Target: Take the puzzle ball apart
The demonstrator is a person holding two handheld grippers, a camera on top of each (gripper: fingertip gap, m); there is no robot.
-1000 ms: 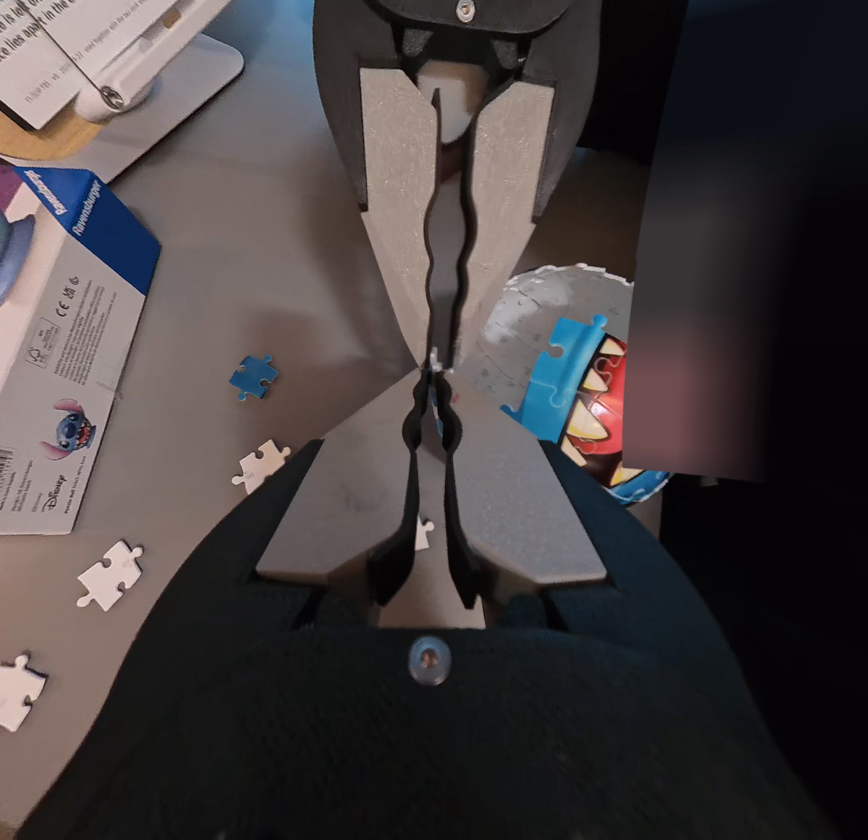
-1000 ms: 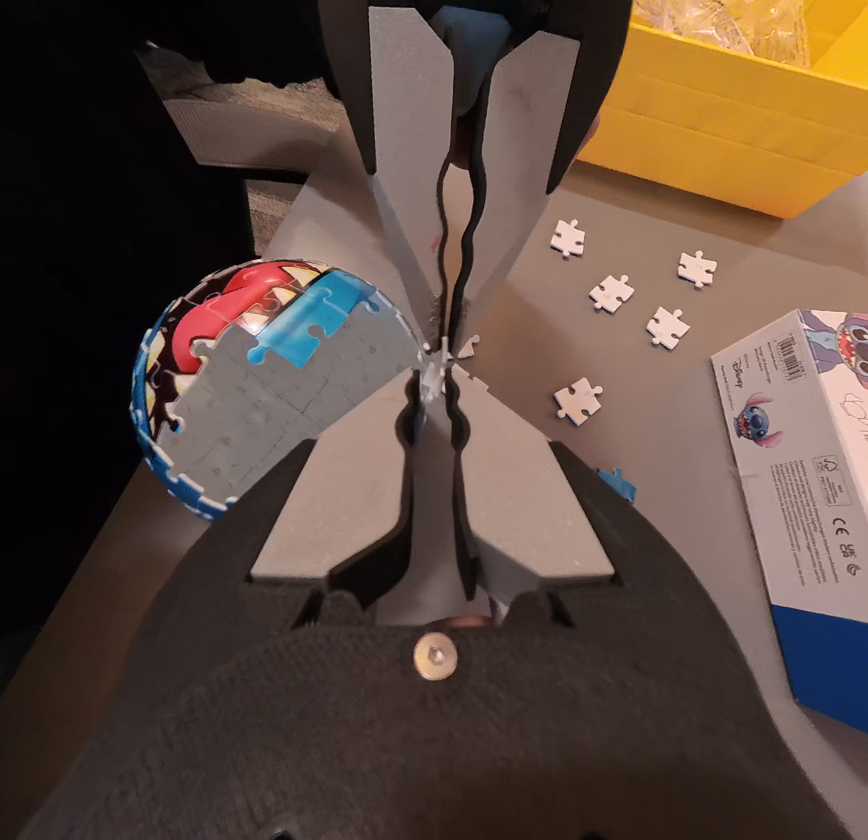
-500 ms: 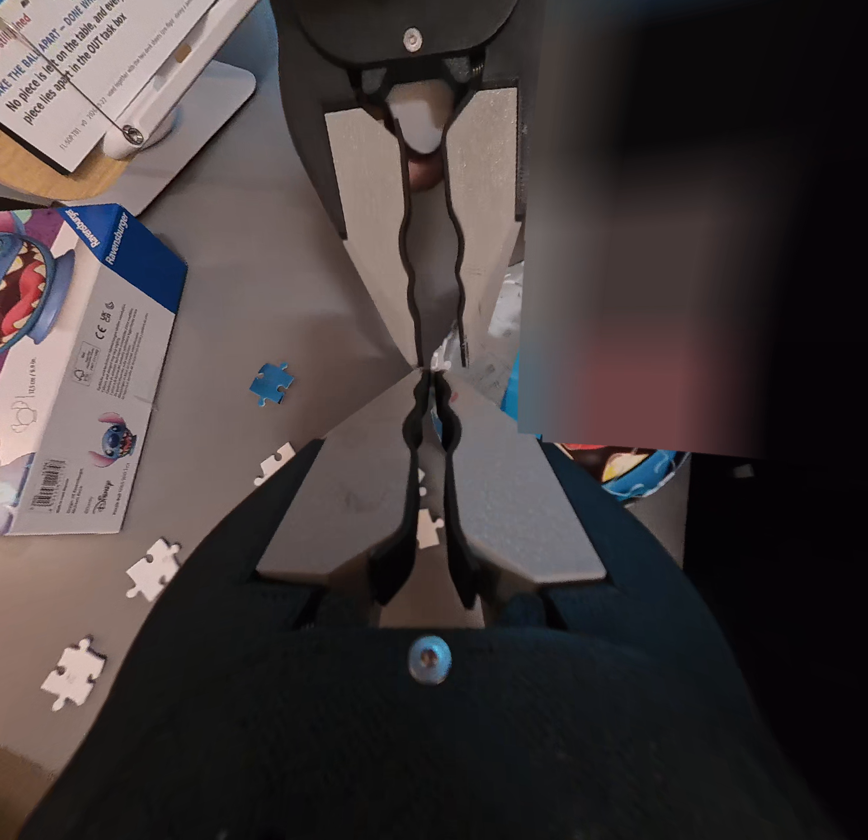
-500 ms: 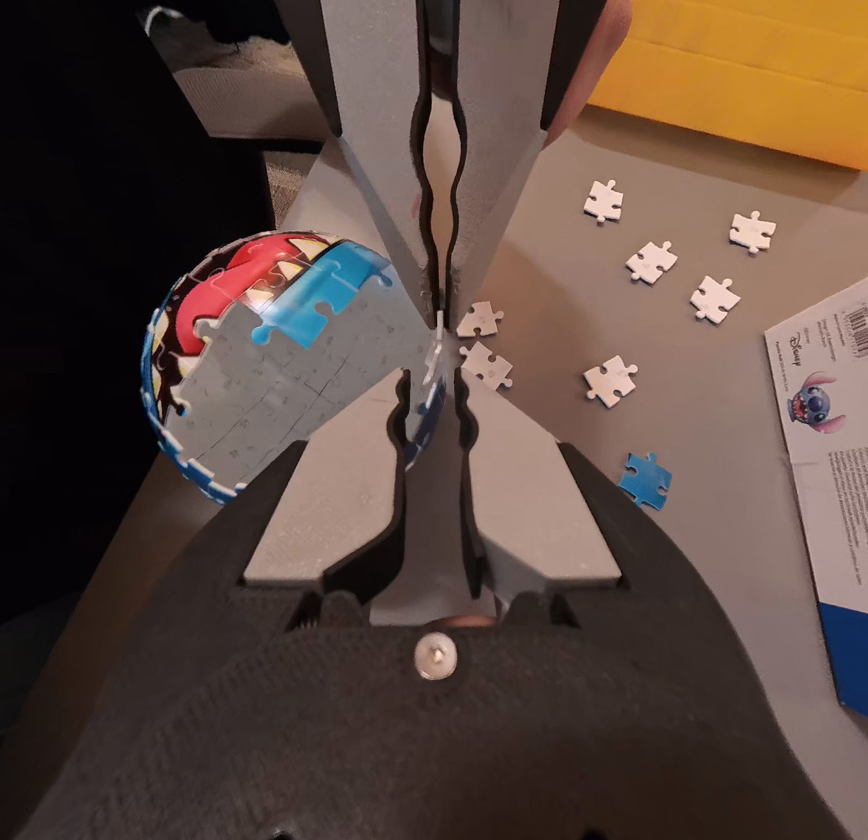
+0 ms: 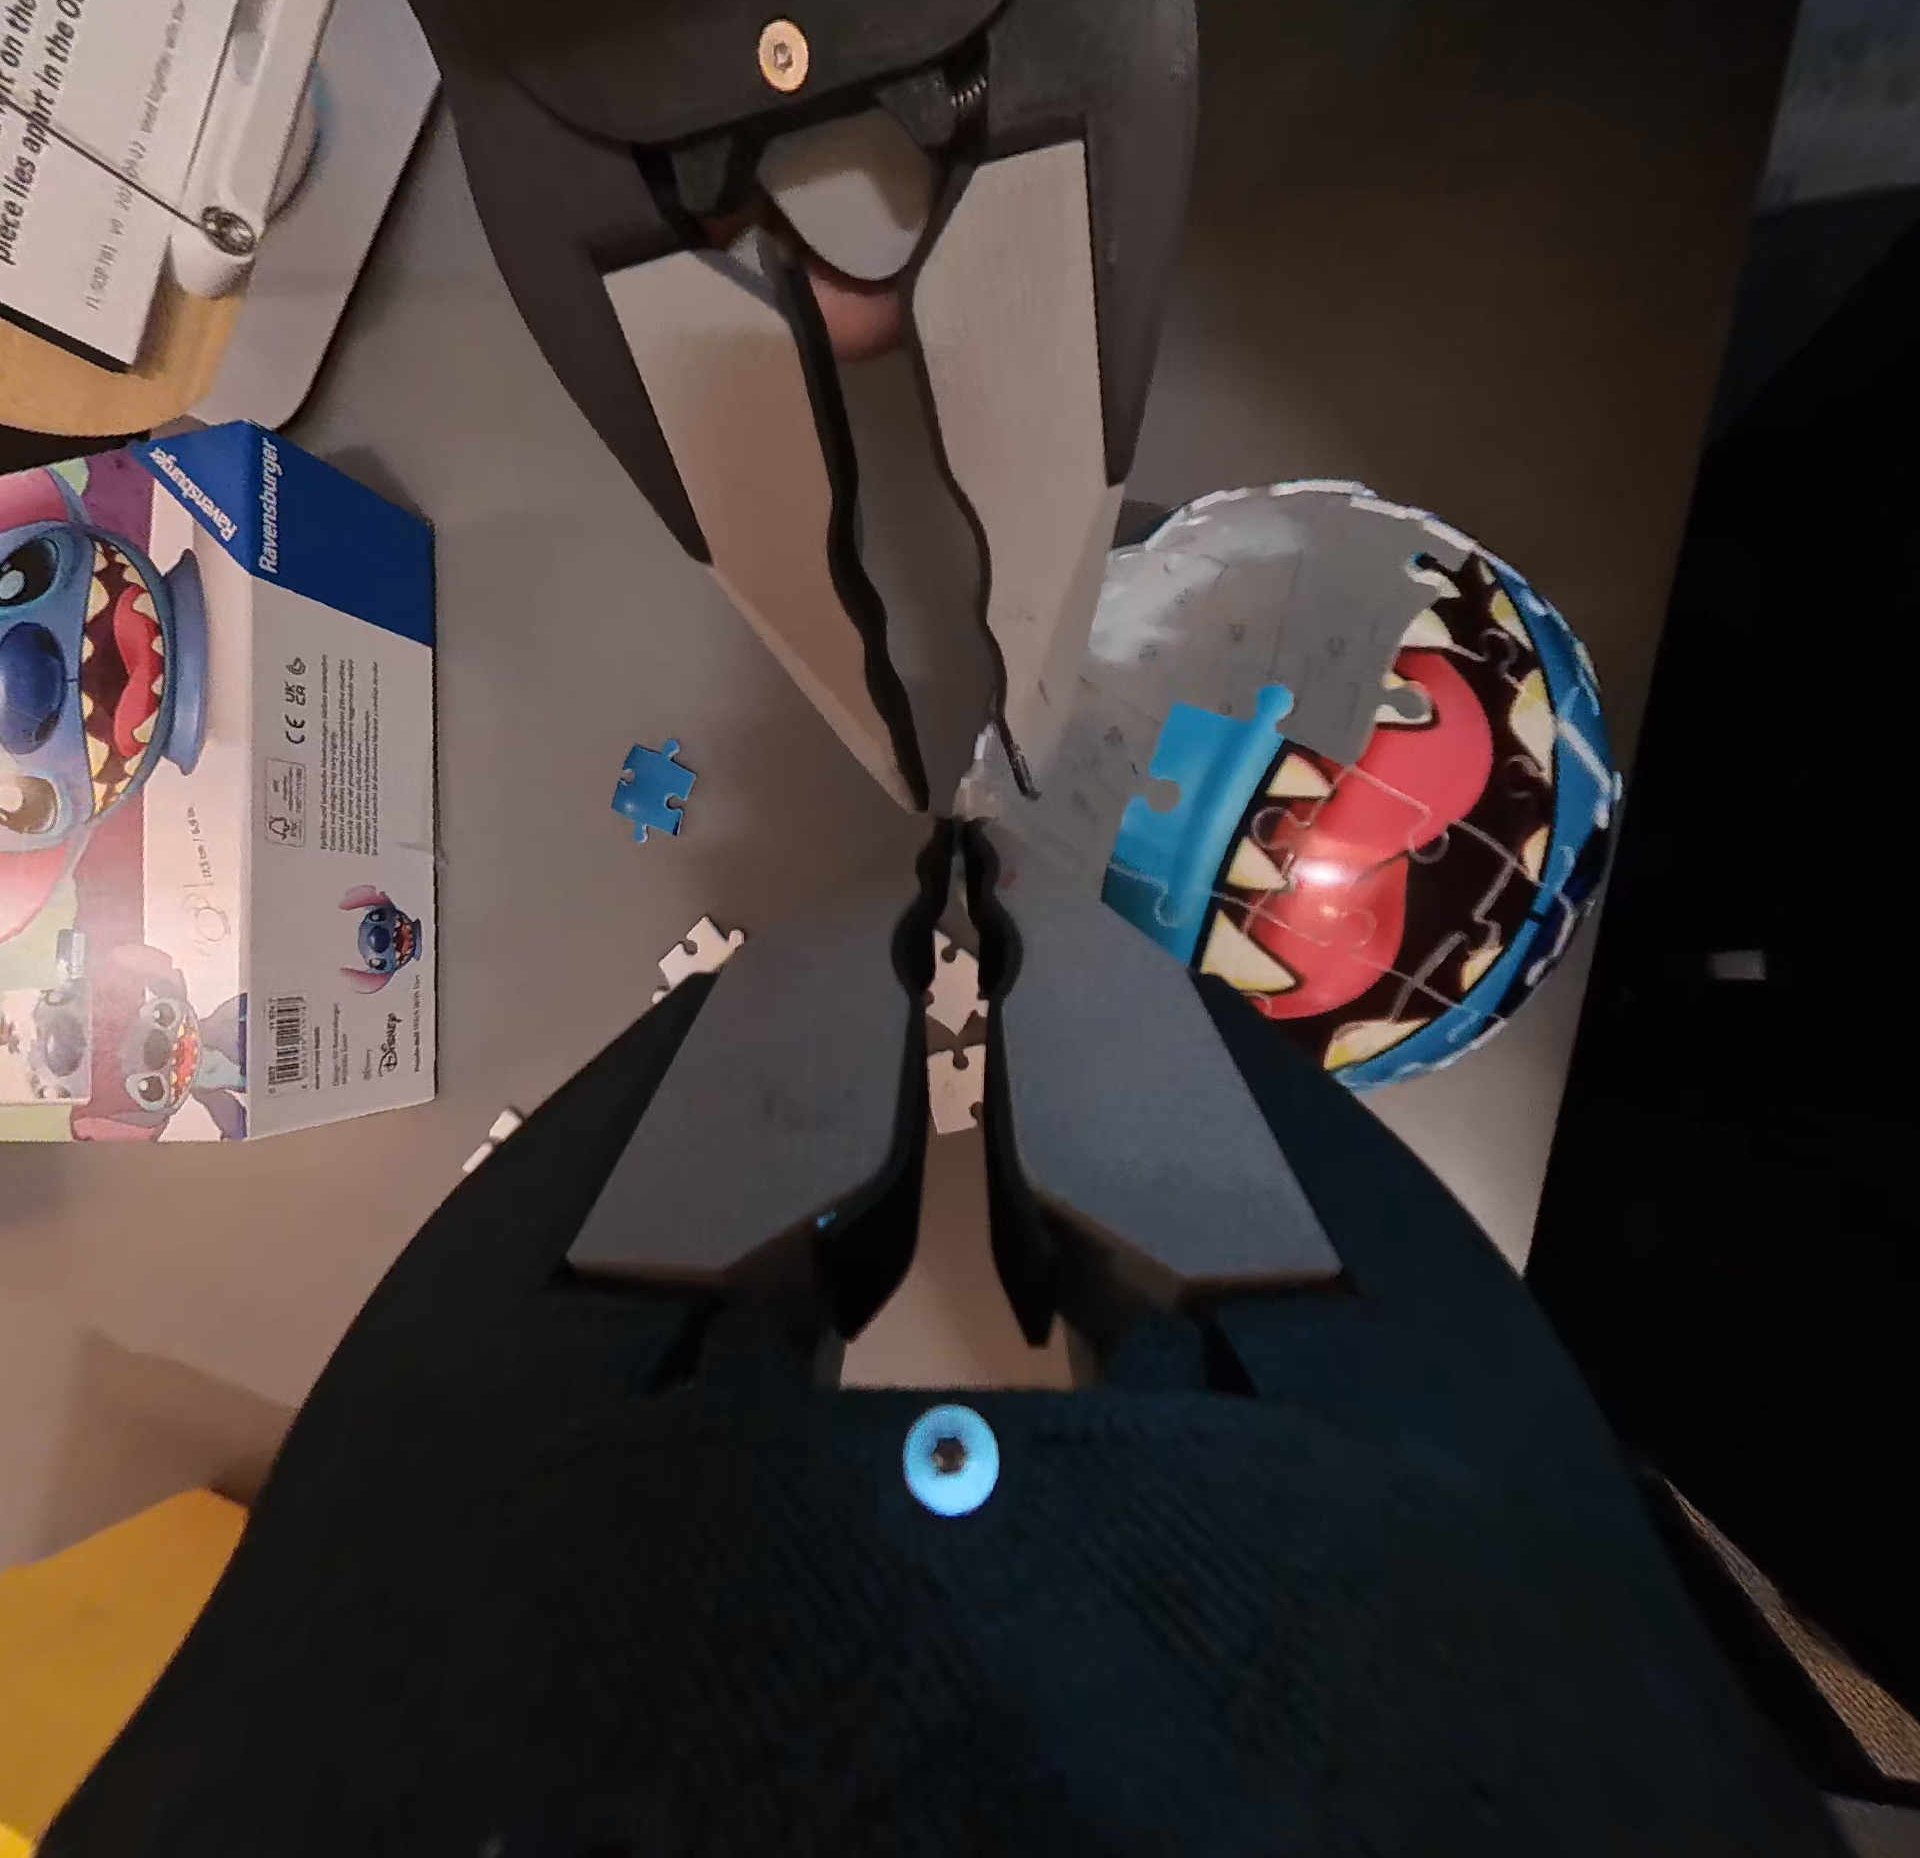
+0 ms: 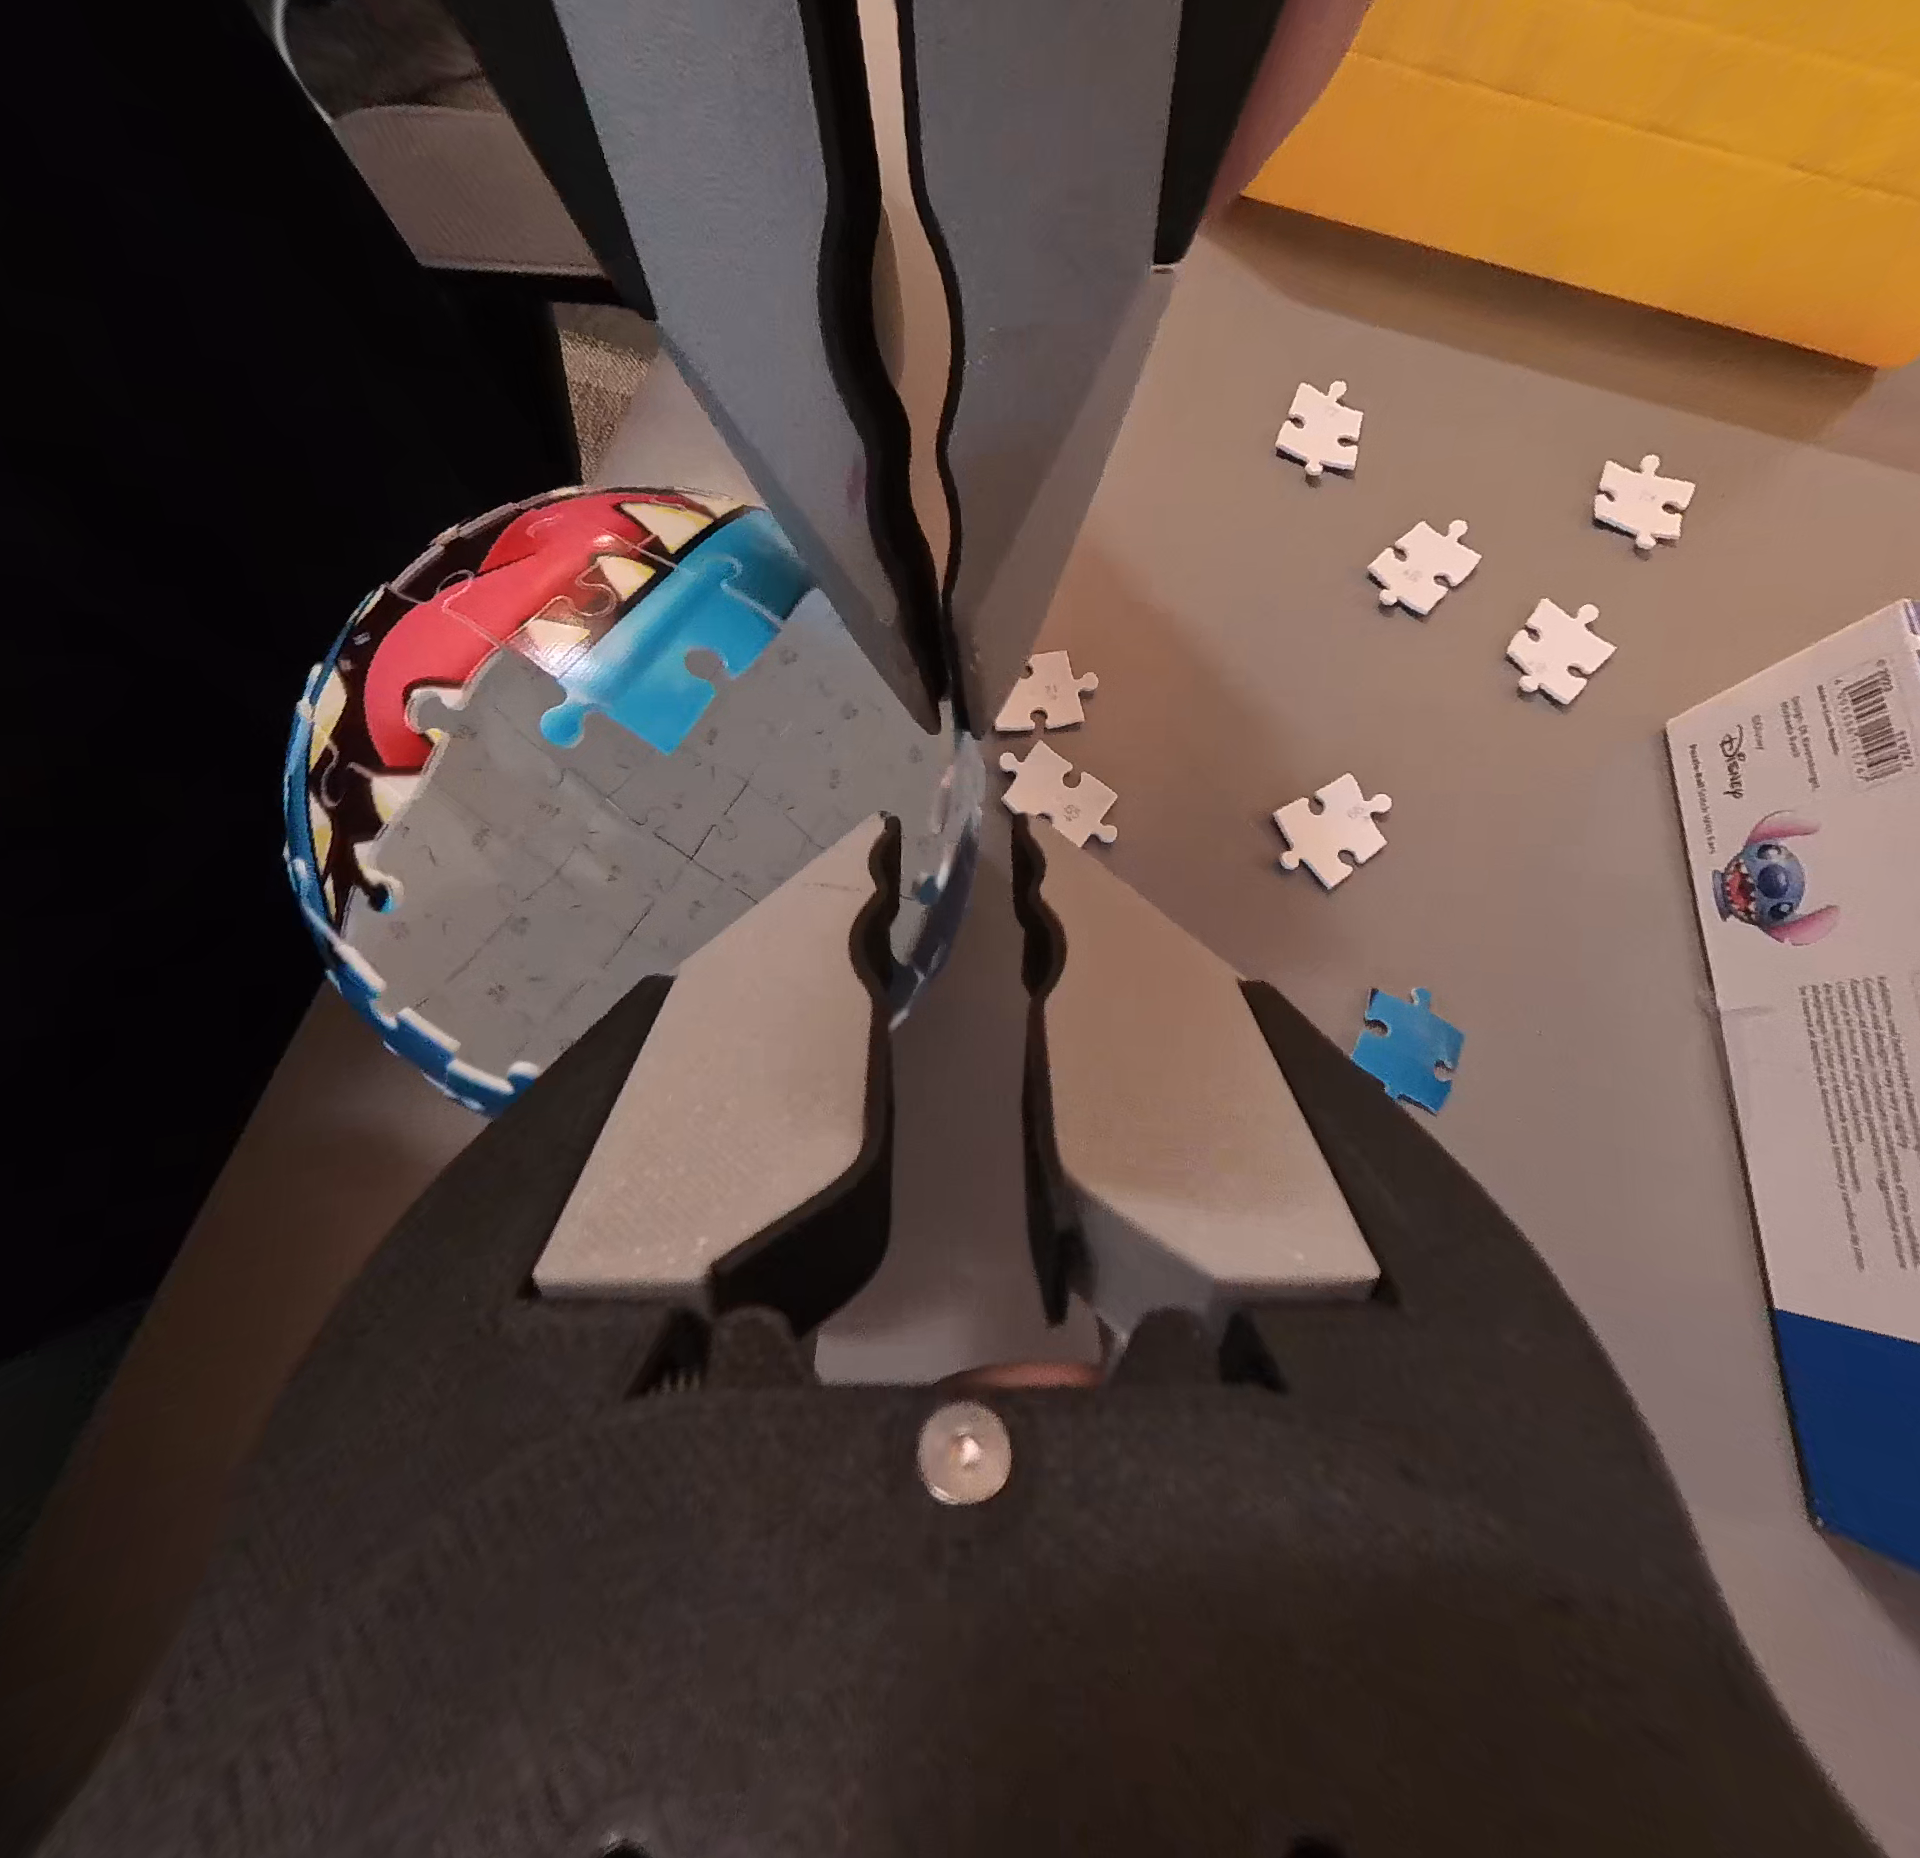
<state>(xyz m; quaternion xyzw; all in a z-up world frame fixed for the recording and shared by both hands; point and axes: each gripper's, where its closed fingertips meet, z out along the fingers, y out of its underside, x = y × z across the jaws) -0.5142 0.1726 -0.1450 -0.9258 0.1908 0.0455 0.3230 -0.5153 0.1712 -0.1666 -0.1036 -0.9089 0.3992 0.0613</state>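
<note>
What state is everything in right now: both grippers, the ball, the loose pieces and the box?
puzzle ball: partly taken apart, grey inside showing.
left gripper: shut, tips at the ball's open rim; whether it holds a piece is unclear.
right gripper: slightly open, fingers straddling that rim.
white pieces: loose, flat on the table, blank side up.
blue piece: loose, printed side up.
box: lying on its side.

Puzzle ball (image 5: 1382,769): blue rim, red mouth, cream teeth on black; exposed inner face plain grey. Loose pieces, right of frame: white (image 6: 1330,842), one blue (image 6: 1408,1048). Box (image 5: 218,780), left of frame: white with blue edge panel, cartoon print. Bin (image 6: 1621,146), upper right: yellow. Gripper fingers (image 6: 1049,250): grey, black-edged.
</note>
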